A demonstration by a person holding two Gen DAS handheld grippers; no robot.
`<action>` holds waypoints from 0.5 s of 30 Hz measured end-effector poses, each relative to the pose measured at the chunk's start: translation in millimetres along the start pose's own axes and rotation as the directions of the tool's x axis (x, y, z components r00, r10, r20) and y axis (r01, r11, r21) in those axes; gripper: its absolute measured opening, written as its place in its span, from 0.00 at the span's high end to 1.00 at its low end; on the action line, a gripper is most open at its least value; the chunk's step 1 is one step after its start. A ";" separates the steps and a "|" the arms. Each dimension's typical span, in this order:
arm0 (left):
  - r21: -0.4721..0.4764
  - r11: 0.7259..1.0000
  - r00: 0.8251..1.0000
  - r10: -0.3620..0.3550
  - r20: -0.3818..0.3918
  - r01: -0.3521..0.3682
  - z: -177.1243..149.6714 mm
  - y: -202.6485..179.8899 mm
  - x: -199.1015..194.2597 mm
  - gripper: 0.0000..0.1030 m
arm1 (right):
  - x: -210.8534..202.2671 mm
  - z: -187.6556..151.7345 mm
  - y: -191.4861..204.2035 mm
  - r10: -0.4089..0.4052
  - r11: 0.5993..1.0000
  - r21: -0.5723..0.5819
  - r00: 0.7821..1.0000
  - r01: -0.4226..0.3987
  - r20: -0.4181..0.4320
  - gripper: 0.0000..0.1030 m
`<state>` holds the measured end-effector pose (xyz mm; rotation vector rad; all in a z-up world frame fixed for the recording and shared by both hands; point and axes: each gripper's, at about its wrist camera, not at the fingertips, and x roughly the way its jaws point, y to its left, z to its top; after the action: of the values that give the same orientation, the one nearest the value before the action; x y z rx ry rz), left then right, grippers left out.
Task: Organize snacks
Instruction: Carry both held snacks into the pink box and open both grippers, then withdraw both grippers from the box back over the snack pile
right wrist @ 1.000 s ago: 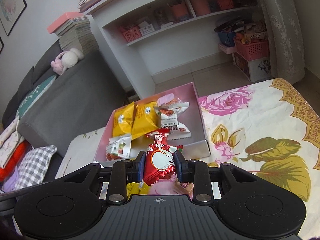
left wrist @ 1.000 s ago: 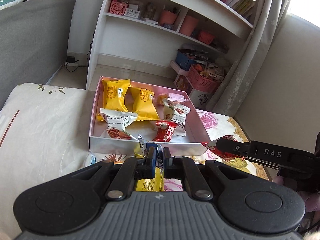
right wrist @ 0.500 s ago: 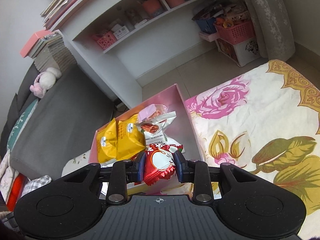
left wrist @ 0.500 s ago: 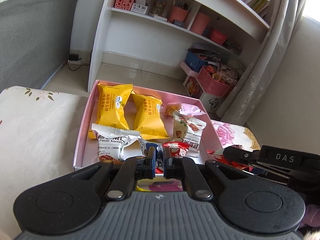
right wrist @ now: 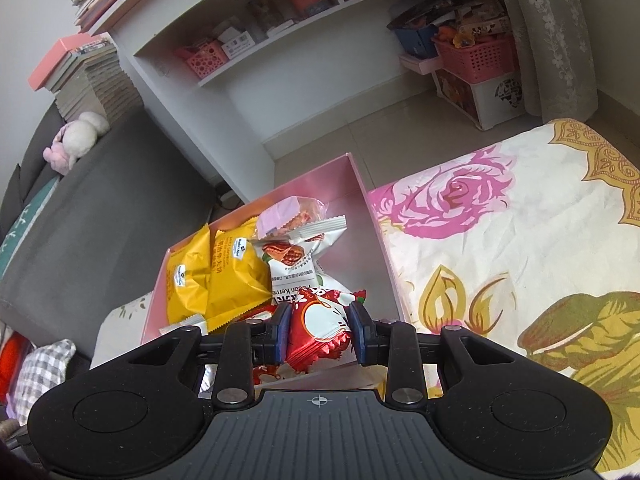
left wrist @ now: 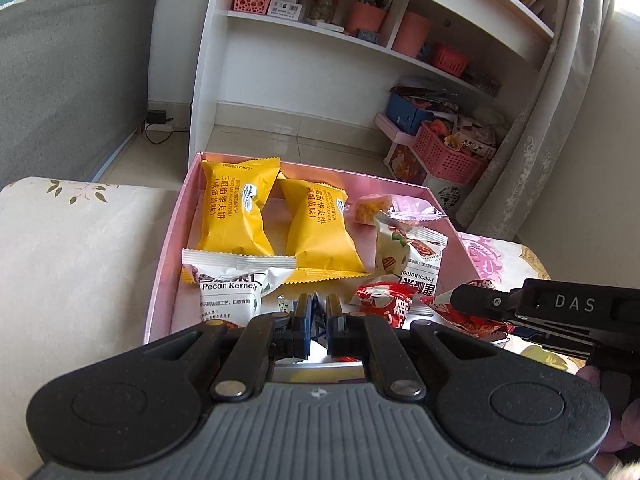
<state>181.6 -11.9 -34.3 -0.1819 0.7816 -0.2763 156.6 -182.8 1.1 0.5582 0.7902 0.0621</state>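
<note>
Already most of the sorting looks done: the pink box holds two yellow wafer packets against its far wall, two white pecan packets, one near the front wall and one by the right side, a small pink-wrapped sweet near the far right corner, and a red packet toward the front.

Two pieces are on their way. The right claw is clamped on a red snack packet and hangs over the box's near end, just short of a drop. The left claw is pinched almost fully together on something thin with a blue edge; what it is I cannot tell. It hangs over the box's front wall.

What remains, I judge, is releasing both pieces into the box. Whether more snacks lie outside the box on the flowered cloth cannot be seen.
</note>
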 end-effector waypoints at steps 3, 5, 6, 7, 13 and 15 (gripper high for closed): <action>0.006 1.000 1.000 0.002 0.001 -0.002 1.5 -0.8 1.4 0.94 | 1.2 0.4 0.8 0.007 1.000 0.002 1.000 -0.007 0.003 0.68; 0.008 1.000 1.000 0.003 0.001 -0.003 2.6 -1.1 2.5 0.92 | 1.1 0.5 0.7 0.007 1.000 0.002 1.000 -0.007 0.008 0.68; 0.007 1.000 1.000 0.004 0.000 -0.004 2.7 -1.2 2.9 0.90 | 0.7 0.4 0.6 0.005 1.000 0.003 1.000 -0.005 0.011 0.67; 0.007 1.000 1.000 0.005 -0.002 -0.005 2.5 -1.4 3.1 0.84 | 0.5 1.7 0.5 -0.001 1.000 0.007 1.000 0.001 0.011 0.62; 0.008 1.000 1.000 -0.014 -0.028 0.014 -2.5 -2.1 2.7 0.59 | -6.6 5.6 -3.3 0.015 0.999 0.039 1.000 -0.015 0.022 0.41; 0.008 1.000 0.999 -0.019 -0.030 0.020 -3.9 -2.3 0.2 0.55 | -10.4 6.1 -2.3 0.012 0.999 0.033 1.000 -0.013 0.029 0.37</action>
<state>178.5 -14.4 -36.6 -0.1784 0.8084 -0.3010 153.1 -190.1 10.2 0.5941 0.7608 0.0523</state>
